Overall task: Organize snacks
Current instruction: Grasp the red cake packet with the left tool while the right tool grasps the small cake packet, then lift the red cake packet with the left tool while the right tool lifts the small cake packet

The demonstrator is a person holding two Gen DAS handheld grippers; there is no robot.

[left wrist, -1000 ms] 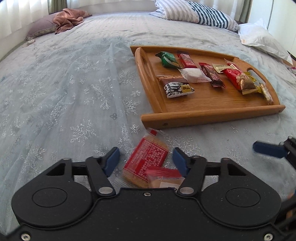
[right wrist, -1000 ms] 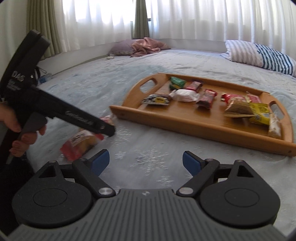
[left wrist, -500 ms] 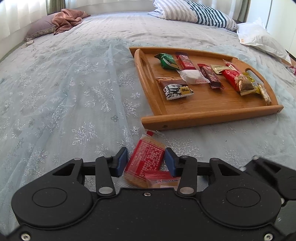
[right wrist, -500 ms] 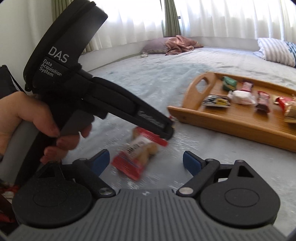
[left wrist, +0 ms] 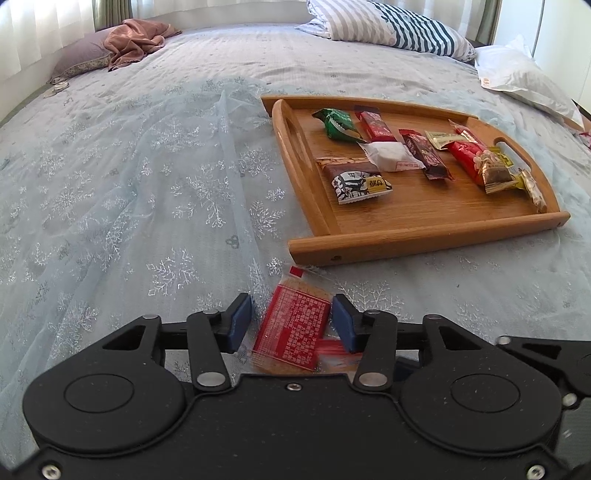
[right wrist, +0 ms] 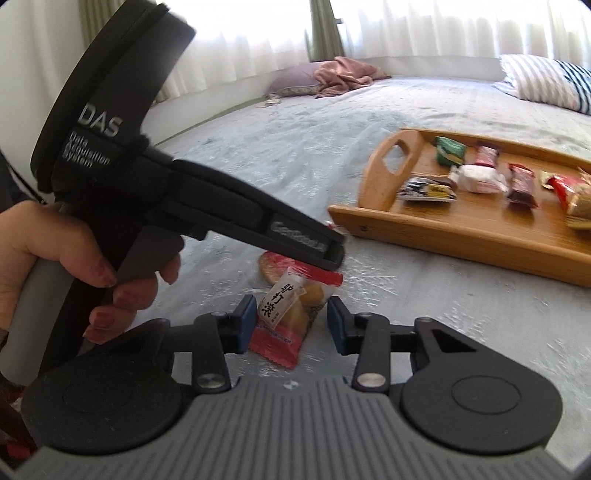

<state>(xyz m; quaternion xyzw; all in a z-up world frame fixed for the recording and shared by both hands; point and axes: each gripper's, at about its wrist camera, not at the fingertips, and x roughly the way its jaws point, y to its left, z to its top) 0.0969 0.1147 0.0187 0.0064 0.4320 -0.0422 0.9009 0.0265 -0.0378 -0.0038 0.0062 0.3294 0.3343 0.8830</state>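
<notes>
My left gripper [left wrist: 290, 323] straddles a red cracker packet [left wrist: 291, 332] lying on the bedspread just short of the wooden tray [left wrist: 424, 247]. Its jaws are opening: the right pad touches the packet and a gap shows at the left pad. My right gripper [right wrist: 291, 323] is closing around a second packet [right wrist: 291, 314], clear with a red edge and black characters. This packet lies between the blue pads, and a thin gap remains at the right pad. In the right wrist view the cracker packet [right wrist: 269, 266] lies under the left tool's finger, and a hand [right wrist: 37, 251] holds that tool's handle.
The tray [right wrist: 461, 240] holds several wrapped snacks, among them a green one [left wrist: 338, 125] and a white one [left wrist: 389, 157]. A striped pillow [left wrist: 391, 29] and a pink cloth [left wrist: 133, 40] lie at the far end. A white bag [left wrist: 524, 77] sits far right.
The right gripper swung left from the bare bedspread onto the second packet and narrowed its jaws around it. The left jaws narrowed onto the cracker packet, then widened a little.
</notes>
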